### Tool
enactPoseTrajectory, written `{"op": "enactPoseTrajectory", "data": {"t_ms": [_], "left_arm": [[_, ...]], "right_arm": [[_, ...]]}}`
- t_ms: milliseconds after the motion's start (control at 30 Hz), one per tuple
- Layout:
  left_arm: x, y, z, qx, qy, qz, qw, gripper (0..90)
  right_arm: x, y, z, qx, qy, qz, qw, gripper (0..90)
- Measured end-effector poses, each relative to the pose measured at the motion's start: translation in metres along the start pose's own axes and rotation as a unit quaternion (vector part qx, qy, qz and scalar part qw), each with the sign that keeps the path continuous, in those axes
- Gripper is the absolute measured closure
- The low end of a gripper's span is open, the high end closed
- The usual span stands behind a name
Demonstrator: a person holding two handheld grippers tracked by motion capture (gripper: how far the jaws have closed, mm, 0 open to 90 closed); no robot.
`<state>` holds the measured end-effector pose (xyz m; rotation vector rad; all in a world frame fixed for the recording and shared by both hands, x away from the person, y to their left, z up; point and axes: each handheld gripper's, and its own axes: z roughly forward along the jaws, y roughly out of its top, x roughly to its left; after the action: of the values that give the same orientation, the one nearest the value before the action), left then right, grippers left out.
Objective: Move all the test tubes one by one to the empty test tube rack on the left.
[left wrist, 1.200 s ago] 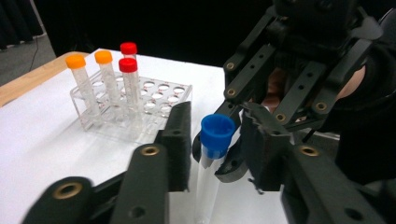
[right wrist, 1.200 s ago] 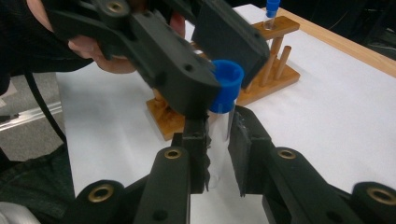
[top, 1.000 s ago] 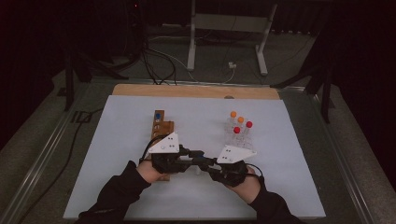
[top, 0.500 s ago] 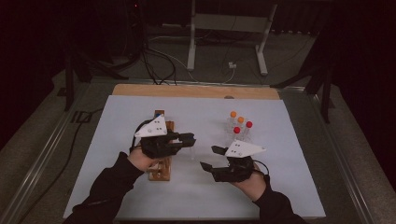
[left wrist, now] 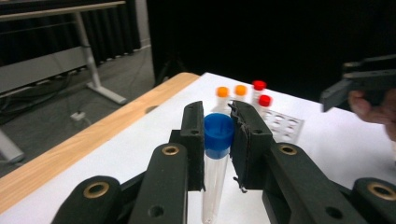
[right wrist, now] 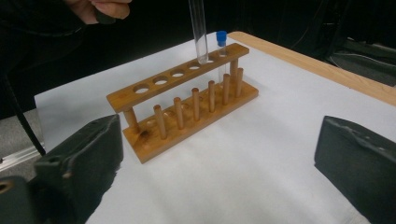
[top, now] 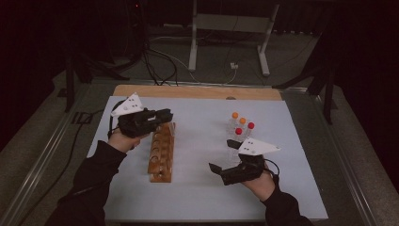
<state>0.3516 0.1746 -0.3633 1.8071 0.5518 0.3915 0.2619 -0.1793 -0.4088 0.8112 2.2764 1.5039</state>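
Observation:
My left gripper [left wrist: 218, 116] is shut on a clear test tube with a blue cap [left wrist: 218, 134], gripped just below the cap. In the high view the left gripper [top: 167, 115] holds it above the far end of the wooden tube rack [top: 160, 155]. The held tube [right wrist: 198, 32] hangs over a hole next to a second blue-capped tube [right wrist: 221, 51] that stands in the rack [right wrist: 187, 98]. My right gripper [top: 221, 155] has just been opening; its jaws [right wrist: 219, 163] stand wide apart with nothing between them.
Orange- and red-capped tubes [top: 241, 125] stand in a clear tray [left wrist: 280, 123] at the right, just beyond the right gripper. A white mat [top: 202, 193] covers the table, with a wooden strip [top: 197, 92] along its far edge. Cables and a stand lie on the floor beyond.
The two grippers, close together a second ago, have parted. The left one carried the tube up and away over the rack's far end. The right one's jaws opened.

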Motion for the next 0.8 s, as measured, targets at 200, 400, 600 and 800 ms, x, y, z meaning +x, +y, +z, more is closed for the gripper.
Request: {"op": "enactPoseTrajectory", "data": {"t_ms": [200, 400, 600, 800], "left_arm": [[0.019, -0.005, -0.009, 0.002, 0.035, -0.012, 0.9993, 77.2], [0.032, -0.018, -0.007, 0.01, 0.06, -0.025, 0.9978, 77.2], [0.039, -0.033, -0.001, 0.019, 0.074, -0.035, 0.9965, 77.2], [0.043, -0.046, 0.006, 0.035, 0.079, -0.042, 0.9954, 77.2]], "right_arm": [[-0.002, -0.001, -0.001, 0.0, 0.008, 0.002, 1.0, 0.0], [-0.005, -0.002, -0.003, -0.004, 0.002, 0.005, 1.0, 0.0], [-0.004, -0.003, -0.003, -0.004, 0.0, 0.004, 1.0, 0.0], [-0.004, -0.004, -0.003, -0.002, -0.001, 0.002, 1.0, 0.0]]}}
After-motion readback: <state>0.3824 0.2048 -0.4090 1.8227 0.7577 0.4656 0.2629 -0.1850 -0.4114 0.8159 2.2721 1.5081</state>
